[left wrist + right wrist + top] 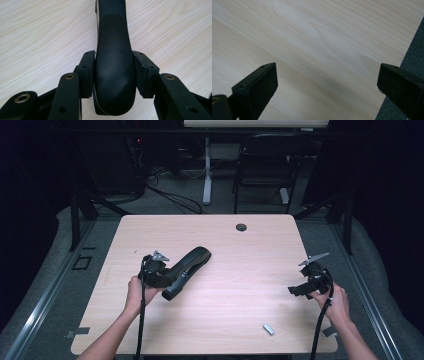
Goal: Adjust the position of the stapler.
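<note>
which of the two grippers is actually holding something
The left gripper: its jaws clamp the rounded end of the black stapler. The right gripper stands open over bare table, with nothing between its jaws.

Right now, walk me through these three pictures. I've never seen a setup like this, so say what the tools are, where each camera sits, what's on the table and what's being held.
A person sits at a wooden table and holds a hand-operated two-jaw gripper in each hand. The high view looks down from above. The other two cameras ride on the grippers and look along their black jaws.

The left gripper is shut on the rear end of a black stapler, its pads pressing both sides. The right gripper is open with nothing between its jaws, over bare wood near the table's right edge.

A small strip of staples lies near the front edge. A cable hole sits at the far side.
</note>
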### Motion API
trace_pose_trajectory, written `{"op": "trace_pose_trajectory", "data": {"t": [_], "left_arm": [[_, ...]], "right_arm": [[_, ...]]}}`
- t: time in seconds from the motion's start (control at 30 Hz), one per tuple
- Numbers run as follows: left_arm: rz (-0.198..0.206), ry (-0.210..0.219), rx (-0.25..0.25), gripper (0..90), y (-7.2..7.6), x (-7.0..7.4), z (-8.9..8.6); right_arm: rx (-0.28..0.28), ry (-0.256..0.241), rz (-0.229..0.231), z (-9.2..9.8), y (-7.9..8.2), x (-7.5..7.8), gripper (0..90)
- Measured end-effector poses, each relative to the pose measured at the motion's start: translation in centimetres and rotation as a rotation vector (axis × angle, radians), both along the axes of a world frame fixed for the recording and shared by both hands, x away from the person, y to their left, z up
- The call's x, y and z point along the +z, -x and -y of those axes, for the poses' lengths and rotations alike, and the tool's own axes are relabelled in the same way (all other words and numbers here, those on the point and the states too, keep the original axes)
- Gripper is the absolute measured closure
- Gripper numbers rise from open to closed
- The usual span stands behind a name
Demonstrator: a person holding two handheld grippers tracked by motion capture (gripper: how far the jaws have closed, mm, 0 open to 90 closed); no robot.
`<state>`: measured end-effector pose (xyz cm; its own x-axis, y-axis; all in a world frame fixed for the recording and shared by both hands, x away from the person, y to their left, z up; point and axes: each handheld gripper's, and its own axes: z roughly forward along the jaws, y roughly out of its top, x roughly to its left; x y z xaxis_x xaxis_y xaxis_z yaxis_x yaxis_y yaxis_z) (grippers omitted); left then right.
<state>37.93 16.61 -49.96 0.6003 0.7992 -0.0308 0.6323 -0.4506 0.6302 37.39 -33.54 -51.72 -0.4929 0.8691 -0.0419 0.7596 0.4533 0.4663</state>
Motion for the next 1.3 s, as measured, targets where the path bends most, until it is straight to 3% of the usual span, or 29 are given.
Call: {"op": "trace_pose_trajectory", "data": {"t": [0.4, 0.57, 0.63, 0.67, 0.77, 0.93, 0.97, 1.0, 1.13, 1.2, 1.3], "left_arm": [[-0.002, -0.01, 0.002, 56.2, 1.8, 0.0, -0.5], [-0.014, -0.009, -0.003, 55.9, 1.8, 0.1, -0.6], [-0.024, 0.017, -0.009, 51.6, 1.8, 0.4, -0.8], [-0.023, 0.028, -0.006, 44.7, 1.9, 0.7, -0.9], [0.013, 0.075, -0.002, 35.9, 2.3, 1.9, -1.2], [0.07, 0.118, 0.019, 32.4, 2.8, 3.5, -2.7], [0.07, 0.118, 0.019, 32.8, 2.8, 3.5, -2.7], [0.089, 0.128, 0.049, 33.8, 2.8, 3.8, -3.4], [0.085, 0.124, 0.076, 40.2, 2.7, 3.9, -4.5], [0.083, 0.113, 0.102, 57.6, 2.4, 3.4, -5.2], [0.069, 0.098, 0.106, 68.6, 2.3, 3.1, -5.4]], "right_arm": [[-0.003, -0.015, 0.004, -0.2, 0.0, -0.2, 2.8], [0.009, -0.008, -0.008, -0.1, -0.1, -0.1, 2.7], [0.016, -0.003, -0.009, -0.1, -0.1, -0.1, 2.7], [0.017, -0.008, -0.007, -0.2, -0.1, 0.0, 2.7], [0.018, -0.004, -0.005, -0.2, 0.0, 0.0, 2.7], [0.012, -0.011, -0.002, -0.3, 0.0, -0.1, 2.7], [0.012, -0.011, -0.002, -0.3, 0.0, -0.1, 2.7], [0.013, -0.009, 0.0, -0.3, 0.0, 0.0, 2.7], [0.015, -0.008, 0.002, -0.4, 0.0, 0.0, 2.7], [0.015, -0.001, -0.002, -0.3, -0.1, 0.0, 2.7], [0.015, 0.001, -0.003, -0.3, -0.1, 0.0, 2.7]]}}
